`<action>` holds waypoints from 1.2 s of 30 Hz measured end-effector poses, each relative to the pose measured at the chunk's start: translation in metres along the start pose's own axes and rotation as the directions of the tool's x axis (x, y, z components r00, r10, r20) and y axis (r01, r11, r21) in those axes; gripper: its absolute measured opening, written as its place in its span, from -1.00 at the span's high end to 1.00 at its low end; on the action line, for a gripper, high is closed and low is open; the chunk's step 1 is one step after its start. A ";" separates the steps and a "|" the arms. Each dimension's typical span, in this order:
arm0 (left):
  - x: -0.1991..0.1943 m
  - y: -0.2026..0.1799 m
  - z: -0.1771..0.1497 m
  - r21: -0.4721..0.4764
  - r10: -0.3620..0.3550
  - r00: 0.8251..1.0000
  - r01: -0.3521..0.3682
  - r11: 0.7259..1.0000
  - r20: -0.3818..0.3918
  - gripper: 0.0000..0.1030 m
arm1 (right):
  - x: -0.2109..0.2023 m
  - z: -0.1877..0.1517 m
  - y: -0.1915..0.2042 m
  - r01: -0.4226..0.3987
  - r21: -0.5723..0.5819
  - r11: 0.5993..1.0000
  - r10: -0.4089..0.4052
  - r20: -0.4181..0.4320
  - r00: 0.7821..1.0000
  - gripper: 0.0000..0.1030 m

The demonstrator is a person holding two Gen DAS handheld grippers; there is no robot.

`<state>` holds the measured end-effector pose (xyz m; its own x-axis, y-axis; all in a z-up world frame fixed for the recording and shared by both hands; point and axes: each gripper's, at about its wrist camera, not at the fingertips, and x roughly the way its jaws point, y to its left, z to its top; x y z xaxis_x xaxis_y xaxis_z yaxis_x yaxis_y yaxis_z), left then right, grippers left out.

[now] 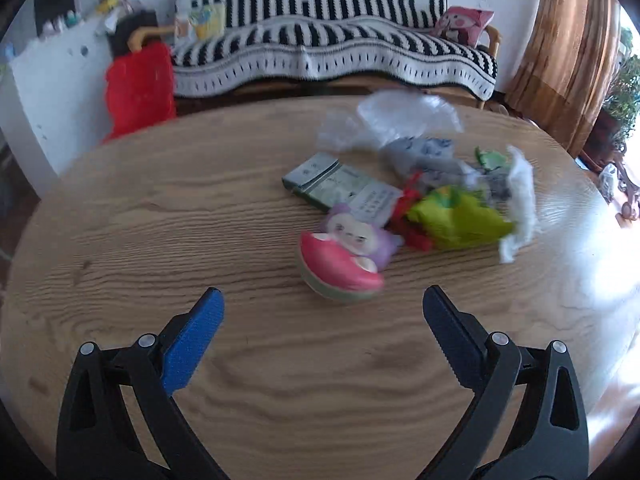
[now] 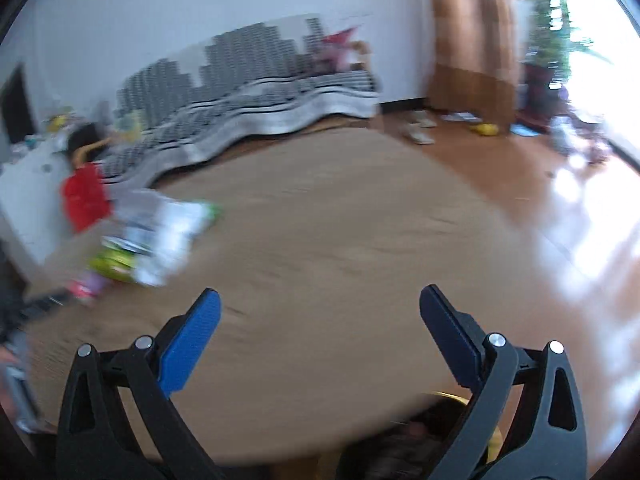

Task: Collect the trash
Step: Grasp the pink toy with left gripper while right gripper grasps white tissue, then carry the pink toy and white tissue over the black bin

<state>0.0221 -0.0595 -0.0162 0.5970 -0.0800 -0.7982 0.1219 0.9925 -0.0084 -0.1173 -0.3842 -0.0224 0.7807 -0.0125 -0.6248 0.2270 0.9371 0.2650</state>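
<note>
- The round table (image 1: 160, 208) is showing light brown wood with wavy lines.
- On the table, a toy (image 1: 344, 260) is showing pink and purple.
- Right of the toy, a wrapper (image 1: 460, 220) is glowing bright green, with red bits (image 1: 412, 224) beside it.
- Behind the toy, a box (image 1: 328, 180) is looking pale green.
- Behind the table, the sofa cover (image 1: 332, 52) is showing black and white stripes.
- Left of the sofa, a cloth (image 1: 138, 88) is glowing red.
- The gripper pads (image 1: 192, 344) are showing blue on black arms.
</note>
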 end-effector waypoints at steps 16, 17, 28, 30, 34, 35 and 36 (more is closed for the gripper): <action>0.065 -0.004 0.020 0.089 -0.158 0.987 0.161 0.983 -0.033 -0.12 | 0.162 0.027 0.126 -0.113 -0.053 0.992 0.100 -0.203 0.974 0.01; 0.063 -0.005 0.019 0.088 -0.174 0.984 0.175 0.981 -0.029 0.06 | 0.165 0.025 0.125 -0.129 -0.048 0.990 0.116 -0.212 0.970 0.19; 0.024 0.010 0.020 0.013 -0.161 0.983 0.161 0.987 0.089 0.11 | 0.111 0.016 0.132 -0.124 -0.119 0.985 0.120 -0.043 0.992 0.63; 0.017 0.012 0.021 0.014 -0.168 0.980 0.167 0.986 0.110 0.11 | 0.104 0.015 0.133 -0.131 -0.117 0.984 0.128 -0.036 0.991 0.63; 0.011 0.012 0.019 0.001 -0.197 0.974 0.198 0.980 0.111 0.12 | 0.101 0.012 0.140 -0.131 -0.143 0.981 0.126 -0.042 0.991 0.63; 0.010 0.012 0.018 -0.002 -0.202 0.973 0.204 0.979 0.111 0.12 | 0.101 0.011 0.141 -0.133 -0.143 0.981 0.128 -0.044 0.991 0.63; 0.009 0.013 0.019 -0.004 -0.208 0.972 0.209 0.978 0.111 0.12 | 0.100 0.010 0.142 -0.132 -0.144 0.981 0.127 -0.043 0.991 0.63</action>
<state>0.0440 -0.0491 -0.0123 0.6428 -0.2940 -0.7073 0.2406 0.9542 -0.1780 -0.0014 -0.2561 -0.0401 0.7773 0.1219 -0.6171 0.0357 0.9709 0.2368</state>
